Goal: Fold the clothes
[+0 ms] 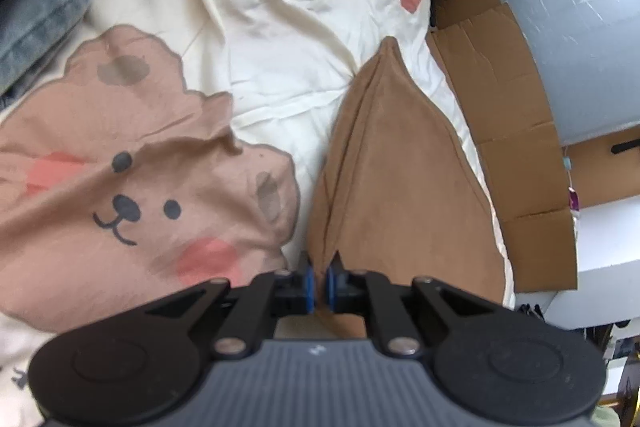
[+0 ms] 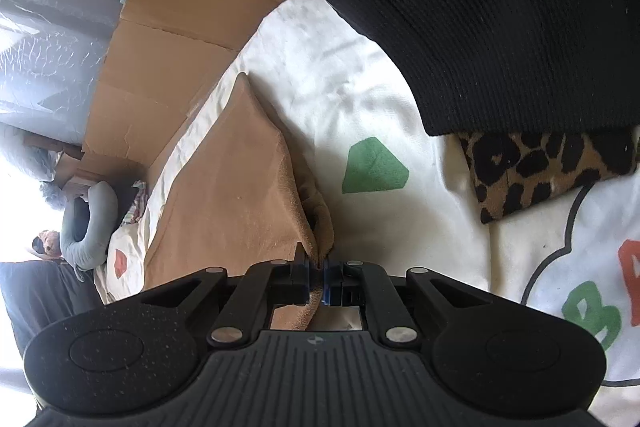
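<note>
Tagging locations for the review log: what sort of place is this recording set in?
Probably a bedroom, cluttered like storage: work happens on a bed with a cartoon bear duvet, beside flattened cardboard and a folded blue blanket.

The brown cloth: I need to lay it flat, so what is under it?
The brown cloth lies on a cream bedsheet printed with a bear. Both grippers, left and right, pinch its edge. What lies beneath its middle is covered.

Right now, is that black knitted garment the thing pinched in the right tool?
No, the right tool pinches the brown cloth, while the black knitted garment lies apart near the top of the right wrist view.
</note>
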A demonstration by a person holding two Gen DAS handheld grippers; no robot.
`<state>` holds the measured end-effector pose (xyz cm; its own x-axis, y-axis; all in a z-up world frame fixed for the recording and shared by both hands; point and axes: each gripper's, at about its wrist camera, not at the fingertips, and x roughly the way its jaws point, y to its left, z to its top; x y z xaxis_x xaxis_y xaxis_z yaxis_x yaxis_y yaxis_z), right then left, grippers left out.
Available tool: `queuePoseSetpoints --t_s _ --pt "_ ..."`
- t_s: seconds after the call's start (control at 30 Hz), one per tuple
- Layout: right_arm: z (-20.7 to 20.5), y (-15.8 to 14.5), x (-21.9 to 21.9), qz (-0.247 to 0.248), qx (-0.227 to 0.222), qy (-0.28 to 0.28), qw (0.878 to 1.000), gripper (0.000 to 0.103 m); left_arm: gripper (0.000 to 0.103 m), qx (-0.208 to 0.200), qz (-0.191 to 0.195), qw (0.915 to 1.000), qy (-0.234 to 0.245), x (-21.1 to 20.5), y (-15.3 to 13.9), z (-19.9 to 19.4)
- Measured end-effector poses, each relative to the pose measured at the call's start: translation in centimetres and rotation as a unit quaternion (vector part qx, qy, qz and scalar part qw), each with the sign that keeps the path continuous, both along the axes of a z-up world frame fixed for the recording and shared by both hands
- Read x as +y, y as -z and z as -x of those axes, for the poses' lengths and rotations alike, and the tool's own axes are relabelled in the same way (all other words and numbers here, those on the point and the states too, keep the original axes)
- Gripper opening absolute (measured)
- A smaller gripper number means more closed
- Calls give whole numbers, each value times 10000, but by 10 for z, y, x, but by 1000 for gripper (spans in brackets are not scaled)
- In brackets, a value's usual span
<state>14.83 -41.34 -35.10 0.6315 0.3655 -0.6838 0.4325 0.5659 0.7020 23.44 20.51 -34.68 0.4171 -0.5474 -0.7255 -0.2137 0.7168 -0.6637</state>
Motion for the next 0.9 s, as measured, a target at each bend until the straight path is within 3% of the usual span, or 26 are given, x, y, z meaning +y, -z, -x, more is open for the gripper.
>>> queuePoseSetpoints --t_s 0.43,0.8,0.9 --pt "18 -14 -11 200 309 7 9993 4 6 468 -31 9989 27 -2 -6 30" --pt "25 31 -10 229 692 130 9973 5 7 554 -134 9984 37 -2 16 31" --pt "30 31 -10 243 775 148 9966 11 7 610 -14 9981 -23 1 21 33"
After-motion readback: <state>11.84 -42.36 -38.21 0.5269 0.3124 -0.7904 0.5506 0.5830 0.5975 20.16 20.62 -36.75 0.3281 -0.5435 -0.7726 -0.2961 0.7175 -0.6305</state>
